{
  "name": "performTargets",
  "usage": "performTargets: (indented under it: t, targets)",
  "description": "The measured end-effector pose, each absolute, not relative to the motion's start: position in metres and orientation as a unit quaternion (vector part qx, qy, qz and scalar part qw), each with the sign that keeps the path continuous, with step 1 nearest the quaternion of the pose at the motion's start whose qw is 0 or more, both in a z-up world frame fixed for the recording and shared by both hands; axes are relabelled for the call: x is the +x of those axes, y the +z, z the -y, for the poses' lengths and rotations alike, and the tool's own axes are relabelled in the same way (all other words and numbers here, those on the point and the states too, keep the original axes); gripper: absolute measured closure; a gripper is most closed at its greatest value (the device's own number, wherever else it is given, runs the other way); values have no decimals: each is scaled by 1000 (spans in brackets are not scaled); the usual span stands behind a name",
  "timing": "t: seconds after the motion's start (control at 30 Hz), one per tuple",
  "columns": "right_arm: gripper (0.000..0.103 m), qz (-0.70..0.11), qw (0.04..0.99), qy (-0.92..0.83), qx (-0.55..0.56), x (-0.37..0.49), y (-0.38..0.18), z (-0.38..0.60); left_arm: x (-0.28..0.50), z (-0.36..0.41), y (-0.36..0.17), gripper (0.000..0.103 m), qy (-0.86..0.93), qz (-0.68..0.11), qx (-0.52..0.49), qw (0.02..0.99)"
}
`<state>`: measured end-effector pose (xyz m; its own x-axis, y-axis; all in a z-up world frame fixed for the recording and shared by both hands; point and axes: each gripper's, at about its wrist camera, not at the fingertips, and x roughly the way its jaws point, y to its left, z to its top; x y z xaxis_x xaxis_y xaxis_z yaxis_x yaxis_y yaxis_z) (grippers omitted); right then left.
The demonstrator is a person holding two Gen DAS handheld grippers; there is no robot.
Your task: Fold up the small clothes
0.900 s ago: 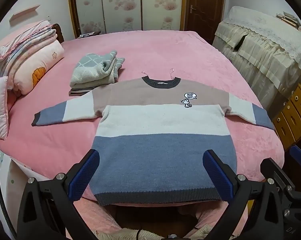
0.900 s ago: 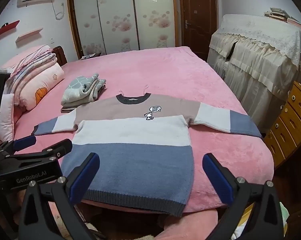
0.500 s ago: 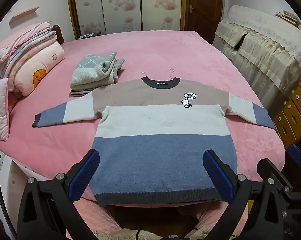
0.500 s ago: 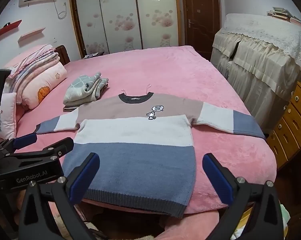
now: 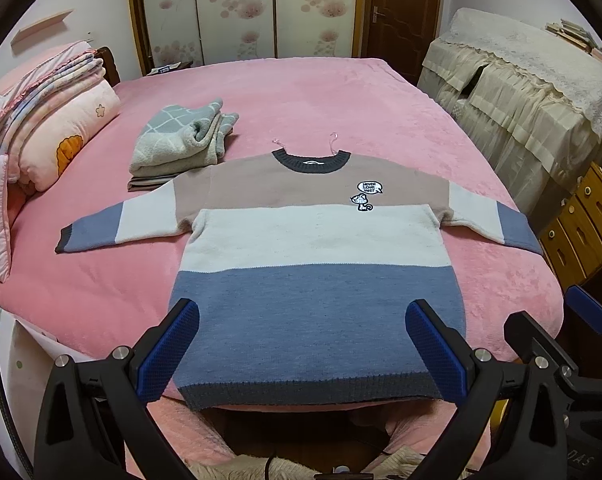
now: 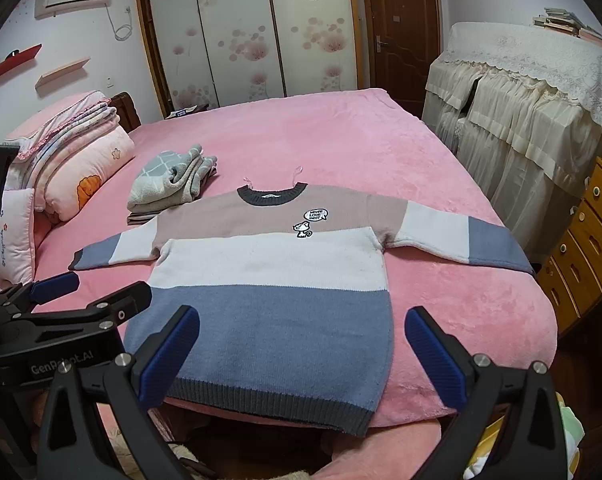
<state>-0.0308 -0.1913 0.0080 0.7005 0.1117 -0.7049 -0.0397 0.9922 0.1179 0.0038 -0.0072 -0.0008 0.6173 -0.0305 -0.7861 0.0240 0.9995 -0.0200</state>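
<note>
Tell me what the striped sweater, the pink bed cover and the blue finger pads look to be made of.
Sweater: knitted yarn, matte, likely wool or acrylic; ribbed hem and collar show.
Bed cover: plush fleece or velvet, going by its soft sheen and brushed patches.
Finger pads: probably rubber or soft plastic, with a fine textured grid surface.

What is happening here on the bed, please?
A person holds two grippers above the near edge of a pink bed. A striped sweater lies flat there, sleeves spread, not folded yet. The left gripper and right gripper are both open and hold nothing. Folded clothes sit behind the sweater.
</note>
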Motion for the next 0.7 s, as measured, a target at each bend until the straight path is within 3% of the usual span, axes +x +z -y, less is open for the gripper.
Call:
performTargets:
  t: [0.7]
  targets:
    - [0,-383,921,57,31,-23,9,184,-5,0,8,1,4,-408,-21,913]
